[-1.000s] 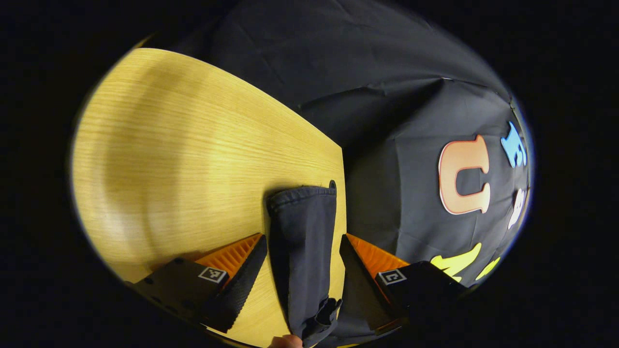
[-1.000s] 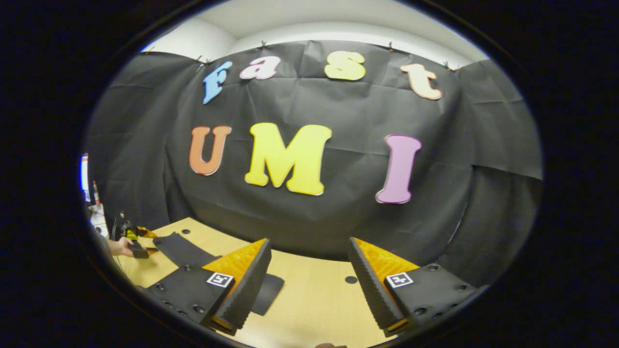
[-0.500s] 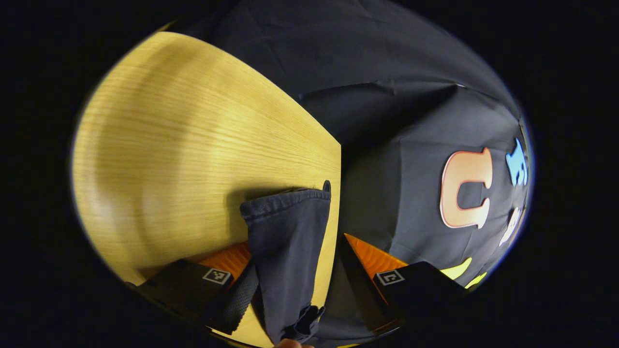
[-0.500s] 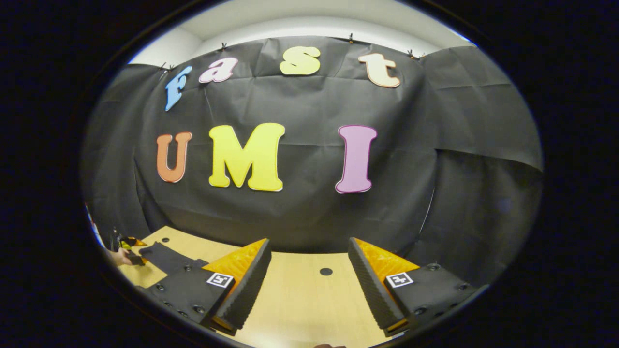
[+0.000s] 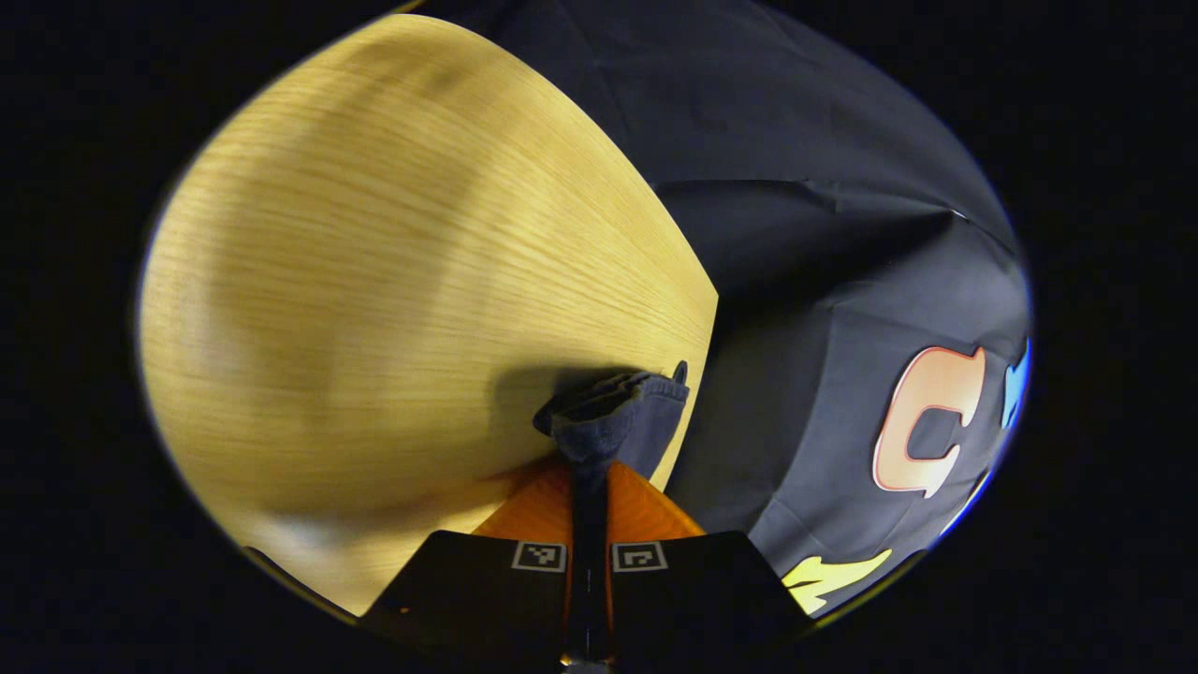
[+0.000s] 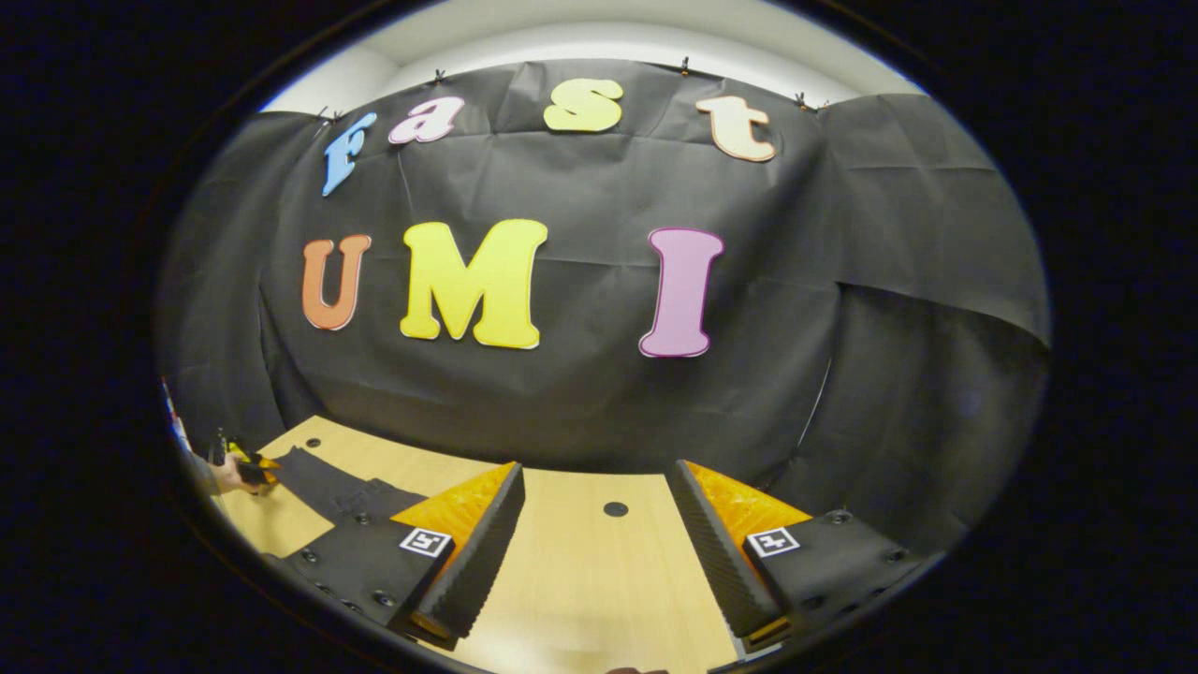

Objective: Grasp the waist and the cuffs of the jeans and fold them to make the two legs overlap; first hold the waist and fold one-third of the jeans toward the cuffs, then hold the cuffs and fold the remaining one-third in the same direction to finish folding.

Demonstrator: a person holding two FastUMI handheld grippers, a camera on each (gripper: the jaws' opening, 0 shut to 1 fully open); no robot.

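The dark jeans' cuff (image 5: 618, 412) lies bunched near the edge of the wooden table (image 5: 374, 281), and my left gripper (image 5: 590, 477) is shut on it, both fingers pressed against the cloth. In the right gripper view the jeans (image 6: 337, 482) stretch flat across the table's far left, where a hand (image 6: 220, 475) holds the left gripper (image 6: 248, 461) at their end. My right gripper (image 6: 597, 477) hangs open above bare table (image 6: 580, 580), nothing between its fingers.
The table edge (image 5: 697, 346) runs just right of the cuff, with the black booth wall beyond. Small round holes (image 6: 615, 508) mark the tabletop. The wall (image 6: 580, 393) stands close behind the table's far edge.
My left gripper has shut on the cuff, which now bunches up between its fingers. The right gripper stayed open and shifted only slightly.
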